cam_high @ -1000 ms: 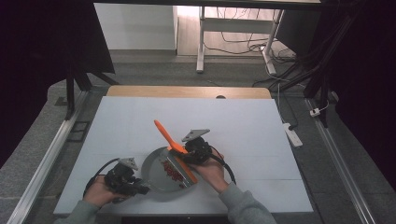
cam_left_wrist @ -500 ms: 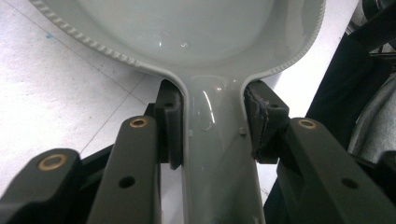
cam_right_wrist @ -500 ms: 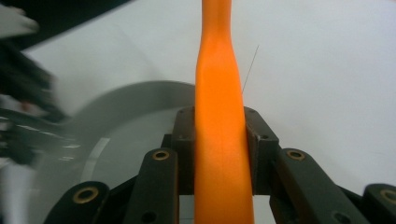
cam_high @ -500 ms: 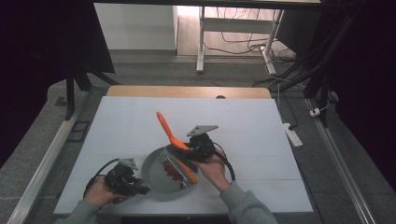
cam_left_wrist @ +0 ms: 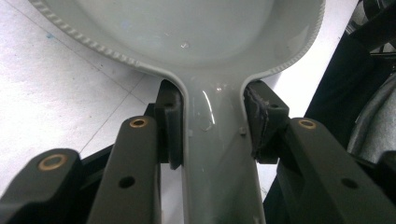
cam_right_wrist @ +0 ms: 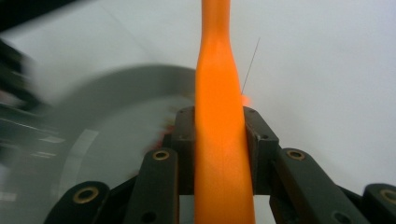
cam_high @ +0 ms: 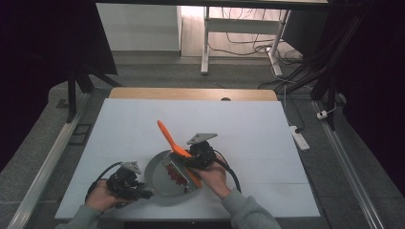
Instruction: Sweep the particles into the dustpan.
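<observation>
Gripping the pan handle at lower centre of the desk, the left tongs steadied it while the right tongs, clamped on the spatula, angled its long axis down-right across red bits.

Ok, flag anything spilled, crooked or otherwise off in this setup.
Nothing stands out. The grey pan sits flat on the white table, its handle clamped squarely in the left tongs. The red bits all lie inside the pan. The right tongs grip the orange spatula handle centrally.
</observation>
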Demonstrator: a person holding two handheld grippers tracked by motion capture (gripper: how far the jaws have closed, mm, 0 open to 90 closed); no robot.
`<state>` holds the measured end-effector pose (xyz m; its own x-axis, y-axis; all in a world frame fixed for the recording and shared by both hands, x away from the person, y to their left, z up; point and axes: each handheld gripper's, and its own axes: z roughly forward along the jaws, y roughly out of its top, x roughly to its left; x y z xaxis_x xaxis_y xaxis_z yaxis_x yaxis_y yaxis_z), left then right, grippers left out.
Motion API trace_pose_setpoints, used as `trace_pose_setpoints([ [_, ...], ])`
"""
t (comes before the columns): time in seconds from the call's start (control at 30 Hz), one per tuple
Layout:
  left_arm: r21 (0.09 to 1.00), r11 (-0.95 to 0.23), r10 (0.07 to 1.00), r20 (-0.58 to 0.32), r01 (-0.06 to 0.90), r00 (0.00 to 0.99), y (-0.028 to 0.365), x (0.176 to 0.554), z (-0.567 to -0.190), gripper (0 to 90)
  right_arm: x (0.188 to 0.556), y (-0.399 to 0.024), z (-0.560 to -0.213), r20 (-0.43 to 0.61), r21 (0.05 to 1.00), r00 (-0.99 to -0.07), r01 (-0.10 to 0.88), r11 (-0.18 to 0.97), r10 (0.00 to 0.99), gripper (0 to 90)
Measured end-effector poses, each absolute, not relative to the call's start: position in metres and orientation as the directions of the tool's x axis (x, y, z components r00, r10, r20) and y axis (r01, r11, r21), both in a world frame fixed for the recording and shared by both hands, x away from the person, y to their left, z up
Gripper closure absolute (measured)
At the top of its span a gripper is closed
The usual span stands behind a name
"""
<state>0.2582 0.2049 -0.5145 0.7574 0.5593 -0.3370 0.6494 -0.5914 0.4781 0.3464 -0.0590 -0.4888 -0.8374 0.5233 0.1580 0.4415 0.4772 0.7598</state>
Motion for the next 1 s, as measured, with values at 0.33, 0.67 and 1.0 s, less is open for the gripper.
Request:
trace_pose_setpoints([
  [0.33, 0.493, -0.584, 0.561, -0.329, 0.645, 0.76, 0.205, 0.257, -0.517, 61.5, 0.349, -0.071, -0.471, 0.196, 0.8, -0.833, 0.441, 0.407, 0.517, 70.5],
  [0.67, 0.532, -0.565, 0.569, -0.301, 0.63, 0.765, 0.204, 0.251, -0.523, 61.6, 0.359, -0.105, -0.464, 0.159, 0.806, -0.801, 0.443, 0.392, 0.577, 70.5],
  [1.0, 0.58, -0.512, 0.6, -0.287, 0.634, 0.747, 0.208, 0.25, -0.521, 61.6, 0.361, -0.133, -0.458, 0.137, 0.818, -0.794, 0.428, 0.384, 0.593, 70.5],
])
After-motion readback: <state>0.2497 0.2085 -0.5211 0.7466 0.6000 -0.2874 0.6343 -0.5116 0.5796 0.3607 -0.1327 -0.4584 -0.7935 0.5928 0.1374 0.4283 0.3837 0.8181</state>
